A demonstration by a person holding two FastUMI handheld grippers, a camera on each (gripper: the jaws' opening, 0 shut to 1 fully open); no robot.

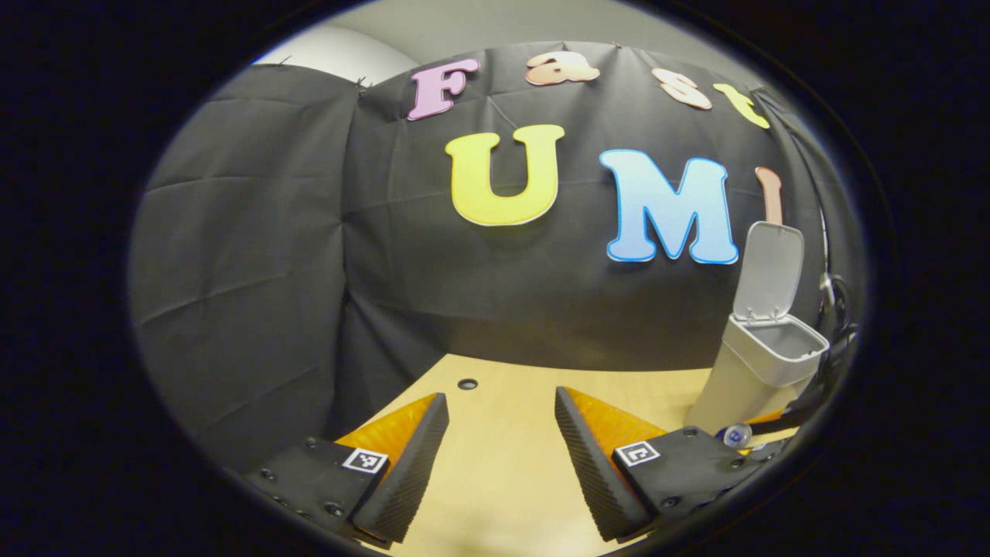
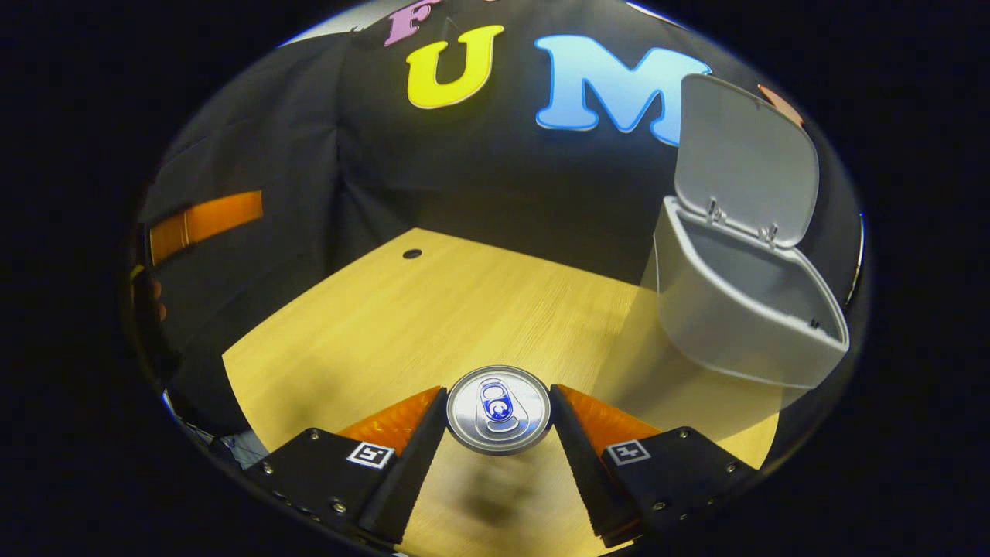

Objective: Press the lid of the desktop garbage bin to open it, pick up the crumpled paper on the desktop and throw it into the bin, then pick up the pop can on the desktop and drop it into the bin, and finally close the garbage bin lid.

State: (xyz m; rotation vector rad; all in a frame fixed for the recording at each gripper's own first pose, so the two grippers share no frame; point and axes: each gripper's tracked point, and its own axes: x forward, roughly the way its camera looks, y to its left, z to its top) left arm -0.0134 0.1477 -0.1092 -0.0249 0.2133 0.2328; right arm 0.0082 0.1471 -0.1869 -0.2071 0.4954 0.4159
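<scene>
Gripping the pop can (image 2: pixel 499 408) between the two fingers of the right gripper (image 2: pixel 499 433), low at centre of the right gripper view; jaws narrowed onto the can body, both fingers appearing to press its sides. Holding the can upright, long axis vertical, lid end facing the camera, the wooden desktop (image 2: pixel 433 309) lying below it; whether lifted clear of the desktop, cannot tell for certain. Sitting up and to the right of the jaws: the garbage bin (image 2: pixel 727 325), its lid (image 2: pixel 746 162) swung up and back, mouth open. Judging the coming move as a carry toward upper right, until the can stands over the open mouth, then a release; no crumpled paper visible on the desktop, so likely already binned. Idling in the left gripper view: the left gripper (image 1: pixel 501 456), jaws spread wide, holding nothing, hovering over bare desktop, with the bin at far right of frame. Standing nearer to the bin and already loaded: the right gripper, so best placed for the drop.
</scene>
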